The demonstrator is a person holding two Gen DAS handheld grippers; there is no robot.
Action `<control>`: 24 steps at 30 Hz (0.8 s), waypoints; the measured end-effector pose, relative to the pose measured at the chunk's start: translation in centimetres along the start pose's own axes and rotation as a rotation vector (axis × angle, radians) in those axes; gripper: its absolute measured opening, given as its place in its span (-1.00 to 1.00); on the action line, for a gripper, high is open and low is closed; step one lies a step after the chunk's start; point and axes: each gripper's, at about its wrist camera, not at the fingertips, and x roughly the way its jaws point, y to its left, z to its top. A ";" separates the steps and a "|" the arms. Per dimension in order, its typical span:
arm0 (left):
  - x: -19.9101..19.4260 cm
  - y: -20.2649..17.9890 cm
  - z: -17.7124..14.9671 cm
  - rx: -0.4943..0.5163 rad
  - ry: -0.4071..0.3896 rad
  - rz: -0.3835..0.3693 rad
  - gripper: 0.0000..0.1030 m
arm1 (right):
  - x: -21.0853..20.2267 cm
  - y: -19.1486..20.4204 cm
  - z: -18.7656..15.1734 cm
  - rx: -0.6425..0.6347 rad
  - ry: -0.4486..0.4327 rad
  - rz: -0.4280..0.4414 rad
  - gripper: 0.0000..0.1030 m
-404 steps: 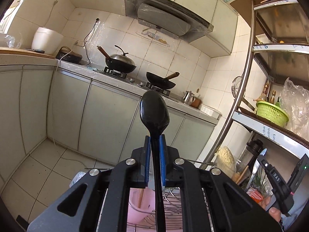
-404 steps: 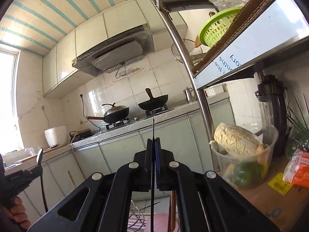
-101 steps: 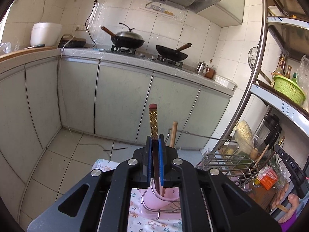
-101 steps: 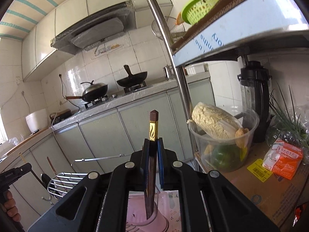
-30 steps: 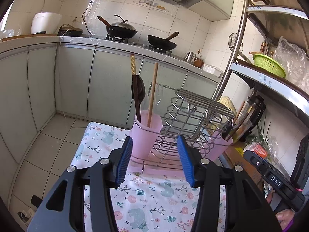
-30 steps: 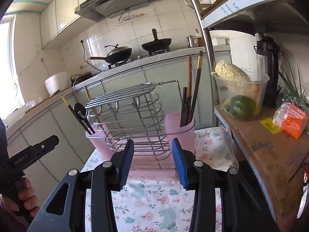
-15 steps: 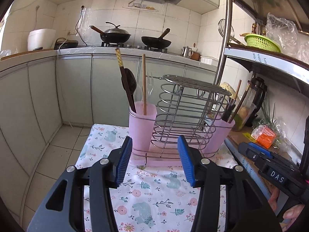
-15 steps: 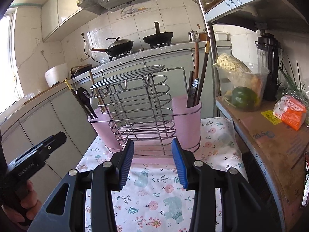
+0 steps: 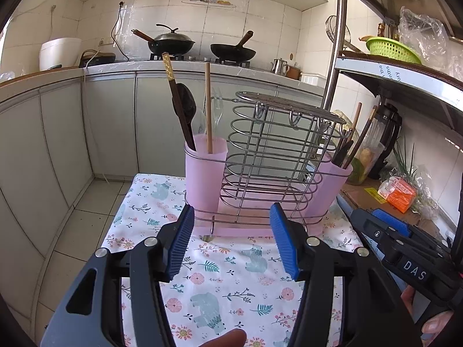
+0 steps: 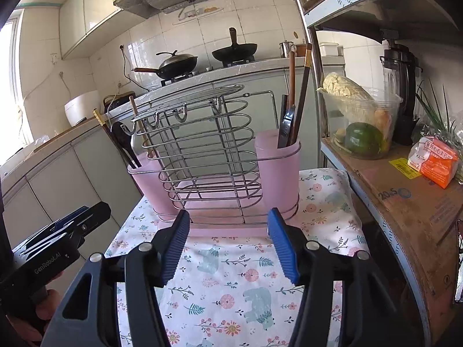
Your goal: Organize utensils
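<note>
The wire utensil rack (image 9: 277,156) stands on the floral cloth (image 9: 220,283) with chopsticks and a black spoon (image 9: 185,107) in its left pink cup (image 9: 204,173), their lower ends hidden, while the left gripper (image 9: 230,222) and right gripper (image 10: 228,225), jaws just widened, hover empty before it.

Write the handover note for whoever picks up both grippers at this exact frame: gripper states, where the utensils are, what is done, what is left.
Left gripper: open, nothing between the jaws, which have just been widening.
Right gripper: open, nothing between the jaws, also just widening.
Both point at the wire utensil rack on the floral cloth.
Left pink cup: patterned-top chopstick, black spoon, wooden chopstick, plus clear utensils behind.
Right pink cup: chopsticks and dark utensils, standing upright.
Done: the utensils in view are in the cups.
Left: no loose utensil shows on the cloth; check outside the frame before stopping.
</note>
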 end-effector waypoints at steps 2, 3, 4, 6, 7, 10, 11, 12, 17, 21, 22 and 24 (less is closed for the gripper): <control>0.1 0.0 0.0 -0.001 0.005 0.004 0.06 | 0.1 0.0 0.0 0.000 0.000 -0.001 0.08; 0.2 0.0 -0.1 -0.002 0.007 0.007 0.06 | 0.1 0.0 0.0 -0.001 0.000 -0.001 0.08; 0.3 0.1 -0.1 -0.004 0.010 0.008 0.06 | 0.1 0.0 0.0 -0.004 0.000 -0.002 0.08; 0.3 0.0 -0.1 -0.003 0.014 0.016 0.06 | 0.1 0.1 0.0 -0.012 -0.004 -0.003 0.08; 0.4 0.0 -0.1 0.000 0.015 0.018 0.06 | 0.0 0.2 0.0 -0.015 -0.007 -0.002 0.08; 0.3 -0.2 -0.1 0.001 0.015 0.018 0.06 | -0.1 0.5 -0.1 -0.024 -0.011 0.000 0.08; 0.3 -0.1 -0.1 0.002 0.014 0.018 0.06 | -0.1 0.6 -0.2 -0.026 -0.011 0.000 0.08; 0.3 -0.2 -0.1 0.002 0.014 0.019 0.07 | -0.1 0.6 -0.2 -0.029 -0.010 0.001 0.08; 0.3 -0.2 -0.1 0.003 0.013 0.019 0.07 | -0.1 0.9 -0.3 -0.037 -0.008 0.005 0.08; 0.3 -0.2 -0.1 0.004 0.015 0.019 0.07 | 0.0 1.1 -0.3 -0.040 -0.007 0.005 0.08; 0.2 -0.2 -0.1 0.004 0.015 0.018 0.06 | 0.0 1.0 -0.3 -0.040 -0.006 0.005 0.08; 0.2 -0.2 -0.1 0.005 0.017 0.019 0.07 | 0.1 1.1 -0.4 -0.040 -0.004 0.004 0.08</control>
